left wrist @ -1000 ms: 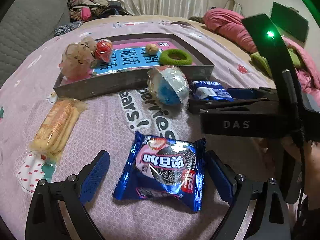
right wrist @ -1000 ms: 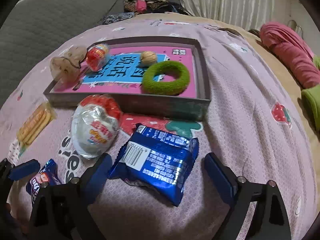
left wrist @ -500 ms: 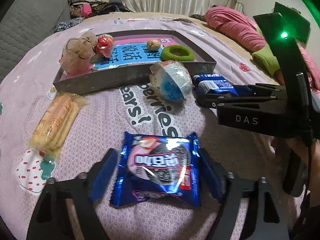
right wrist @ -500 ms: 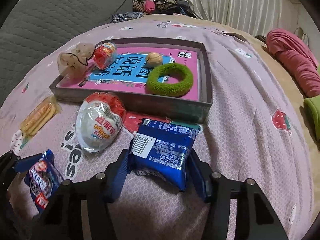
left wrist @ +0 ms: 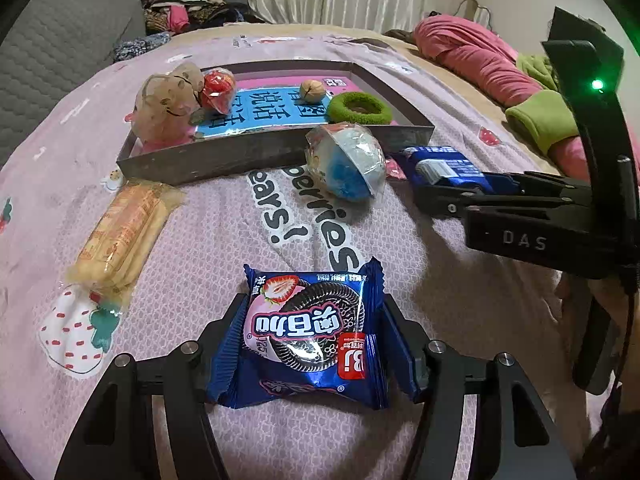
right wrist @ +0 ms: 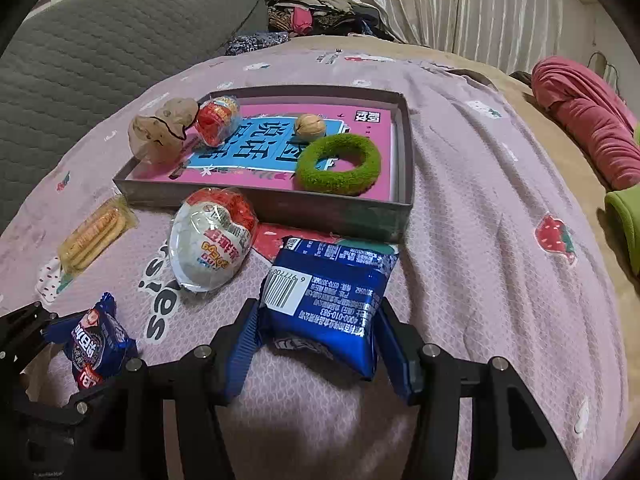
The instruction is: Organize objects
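My left tongs [left wrist: 314, 340] have just closed onto the cookie pack [left wrist: 310, 332] and my right tongs [right wrist: 316, 344] pinch the blue pack [right wrist: 328, 300], both on the bed, so next I lift them to the tray [right wrist: 404, 184].

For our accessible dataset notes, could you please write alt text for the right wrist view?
The right gripper has closed its jaws on a blue snack packet, barcode side up, on a pink bedspread. Beyond sit a wrapped toy egg and a grey tray holding a green ring and a walnut.
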A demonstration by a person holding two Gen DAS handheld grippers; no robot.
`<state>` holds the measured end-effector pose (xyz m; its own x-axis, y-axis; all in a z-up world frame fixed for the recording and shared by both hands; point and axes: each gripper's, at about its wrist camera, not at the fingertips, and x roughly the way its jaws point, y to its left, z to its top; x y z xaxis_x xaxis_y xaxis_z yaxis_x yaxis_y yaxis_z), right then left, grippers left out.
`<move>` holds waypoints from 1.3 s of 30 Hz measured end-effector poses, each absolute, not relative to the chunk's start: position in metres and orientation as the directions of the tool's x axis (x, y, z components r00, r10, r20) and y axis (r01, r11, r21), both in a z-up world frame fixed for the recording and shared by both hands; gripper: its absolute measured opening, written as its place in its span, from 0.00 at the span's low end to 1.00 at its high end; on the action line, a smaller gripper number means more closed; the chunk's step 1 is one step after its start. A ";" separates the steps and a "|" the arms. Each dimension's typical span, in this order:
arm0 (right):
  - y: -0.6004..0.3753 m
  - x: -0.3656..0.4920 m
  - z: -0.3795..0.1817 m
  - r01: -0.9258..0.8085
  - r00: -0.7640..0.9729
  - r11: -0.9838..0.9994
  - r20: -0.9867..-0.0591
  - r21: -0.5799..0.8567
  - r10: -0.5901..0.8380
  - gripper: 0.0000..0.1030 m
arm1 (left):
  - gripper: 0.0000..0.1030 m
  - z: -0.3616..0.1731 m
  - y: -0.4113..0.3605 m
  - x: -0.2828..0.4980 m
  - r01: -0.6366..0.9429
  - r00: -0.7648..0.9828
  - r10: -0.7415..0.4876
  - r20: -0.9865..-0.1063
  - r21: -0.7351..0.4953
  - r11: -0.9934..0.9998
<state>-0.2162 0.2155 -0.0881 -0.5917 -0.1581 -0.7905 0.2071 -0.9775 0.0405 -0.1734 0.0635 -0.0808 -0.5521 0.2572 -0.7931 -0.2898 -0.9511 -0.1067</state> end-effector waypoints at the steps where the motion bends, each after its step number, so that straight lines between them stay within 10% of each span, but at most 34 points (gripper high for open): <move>1: 0.217 -0.214 -0.086 0.206 -0.593 -0.978 -0.789 0.044 -0.160 0.55 | 0.63 -0.080 0.062 -0.173 -0.290 -0.551 0.260 -0.793 -0.111 -0.951; 39: 0.171 -0.117 0.010 0.347 -0.688 -0.937 -0.671 0.031 -0.277 0.55 | 0.55 0.018 0.023 -0.097 -0.221 -0.703 0.209 -0.680 -0.070 -0.973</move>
<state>-0.1170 0.1706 0.0100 -0.6882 -0.2767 -0.6706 0.3468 -0.9374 0.0309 -0.0966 0.0228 0.0181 -0.7026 0.2087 -0.6803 -0.2208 -0.9728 -0.0704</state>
